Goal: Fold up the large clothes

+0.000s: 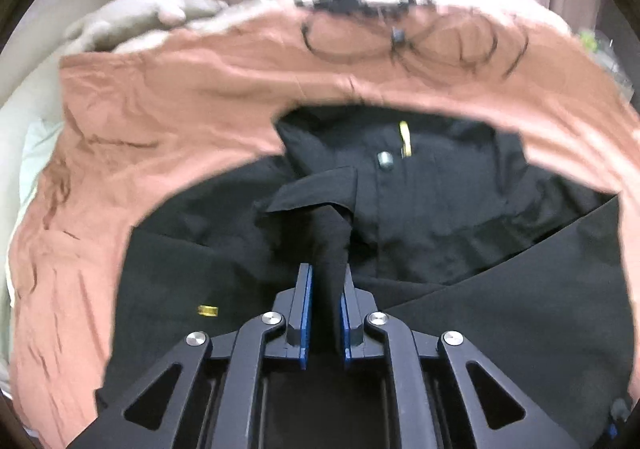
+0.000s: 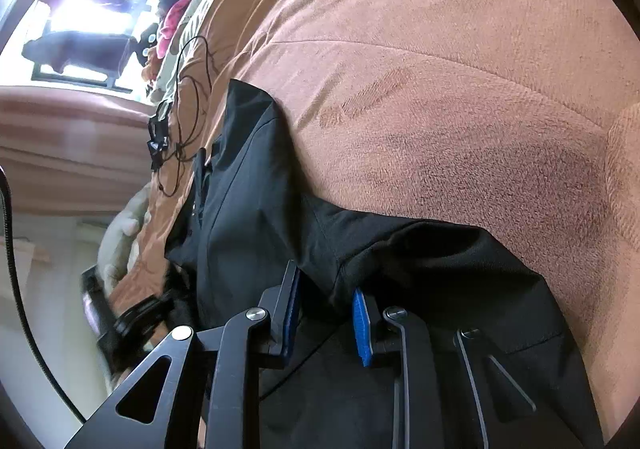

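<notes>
1. On the orange-brown blanket covering the bed, a black jacket is lying spread out, front side up, its snap button and yellow tag showing.
2. The left gripper is clamping a bunched ridge of the jacket's black cloth between its blue pads.
3. The right gripper is pinching a fold of the same jacket near a seam, the jaws standing narrowly apart with fabric pressed between them.
4. The step in hand looks like the start of a fold: both edges are being gripped, nothing is folded over yet.
5. The next move probably calls for lifting both pinches together and carrying them across the body, keeping the cloth taut so it is not sagging.
6. The left view is showing the jacket's front and a looped black cable beyond it; the right view is showing the blanket's nap, a bright window and piled clothes.
</notes>
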